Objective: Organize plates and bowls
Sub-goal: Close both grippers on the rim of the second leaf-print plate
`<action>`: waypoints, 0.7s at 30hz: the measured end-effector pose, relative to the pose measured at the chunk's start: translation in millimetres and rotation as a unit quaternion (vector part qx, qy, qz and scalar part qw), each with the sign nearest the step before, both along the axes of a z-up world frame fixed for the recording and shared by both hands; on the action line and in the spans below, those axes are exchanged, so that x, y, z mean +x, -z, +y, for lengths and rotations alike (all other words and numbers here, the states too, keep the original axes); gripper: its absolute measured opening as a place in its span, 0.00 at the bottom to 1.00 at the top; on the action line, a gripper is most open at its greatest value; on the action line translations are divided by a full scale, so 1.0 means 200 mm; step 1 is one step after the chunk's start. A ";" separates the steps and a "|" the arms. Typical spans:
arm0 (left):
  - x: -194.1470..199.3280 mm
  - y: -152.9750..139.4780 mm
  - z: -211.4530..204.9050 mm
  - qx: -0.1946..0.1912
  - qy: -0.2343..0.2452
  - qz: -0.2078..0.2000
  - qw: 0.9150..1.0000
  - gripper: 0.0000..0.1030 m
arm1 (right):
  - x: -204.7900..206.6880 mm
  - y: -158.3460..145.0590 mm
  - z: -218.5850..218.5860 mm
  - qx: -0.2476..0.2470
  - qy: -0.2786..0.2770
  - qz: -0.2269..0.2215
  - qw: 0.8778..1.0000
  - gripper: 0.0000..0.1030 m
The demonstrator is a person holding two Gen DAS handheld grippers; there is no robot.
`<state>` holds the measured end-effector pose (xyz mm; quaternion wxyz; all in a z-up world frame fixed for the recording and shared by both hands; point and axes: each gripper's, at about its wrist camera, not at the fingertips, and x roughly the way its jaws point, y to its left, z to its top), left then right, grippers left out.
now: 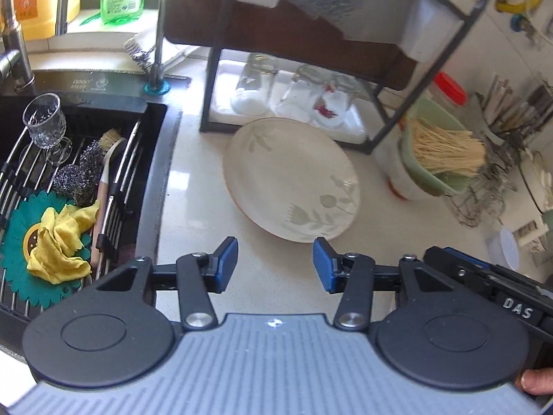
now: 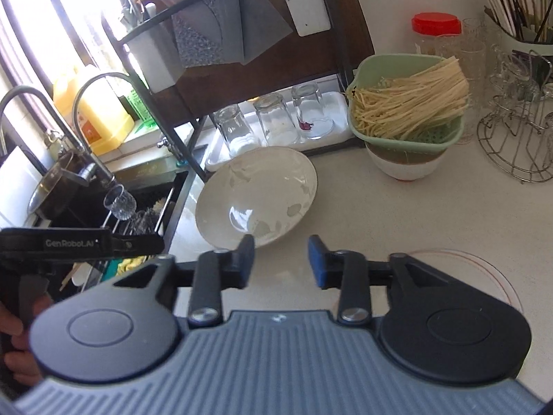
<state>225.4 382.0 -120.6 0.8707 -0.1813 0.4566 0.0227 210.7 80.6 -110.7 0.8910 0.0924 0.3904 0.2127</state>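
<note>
A cream plate with a faint flower pattern (image 1: 290, 180) lies on the white counter in front of the black dish rack; it also shows in the right wrist view (image 2: 255, 193). My left gripper (image 1: 275, 265) is open and empty, just short of the plate's near rim. My right gripper (image 2: 280, 261) is open and empty, at the plate's near right edge. A white bowl (image 2: 404, 169) stands to the right under a green strainer of noodles (image 2: 408, 103). The left gripper's body (image 2: 79, 242) shows at the left of the right wrist view.
The black sink (image 1: 69, 159) with a wire rack, a glass, scrubbers and a yellow cloth lies to the left. Upturned glasses (image 1: 293, 90) stand on a white tray under the dish rack (image 1: 345, 17). A wire glass stand (image 2: 518, 131) and a chopstick holder stand at the right.
</note>
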 end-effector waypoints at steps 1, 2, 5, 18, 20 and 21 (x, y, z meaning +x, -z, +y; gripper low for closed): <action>0.03 0.02 0.02 0.003 -0.004 0.002 1.000 0.53 | 0.03 0.01 0.01 0.000 0.000 0.002 1.000 0.39; 0.05 0.04 0.03 0.003 -0.006 0.004 1.000 0.53 | 0.06 0.03 0.02 0.001 0.001 0.004 1.000 0.39; 0.11 0.08 0.07 -0.003 -0.002 0.003 1.000 0.53 | 0.15 0.08 0.04 0.005 0.004 0.014 1.000 0.39; 0.37 0.29 0.21 -0.017 -0.001 0.006 1.000 0.53 | 0.49 0.29 0.16 0.013 0.037 0.034 0.999 0.39; 0.42 0.32 0.22 -0.019 0.000 0.006 1.000 0.52 | 0.53 0.31 0.18 0.007 0.041 0.036 0.998 0.39; 0.44 0.33 0.22 -0.017 0.003 0.005 1.000 0.52 | 0.55 0.32 0.20 -0.002 0.044 0.040 0.998 0.39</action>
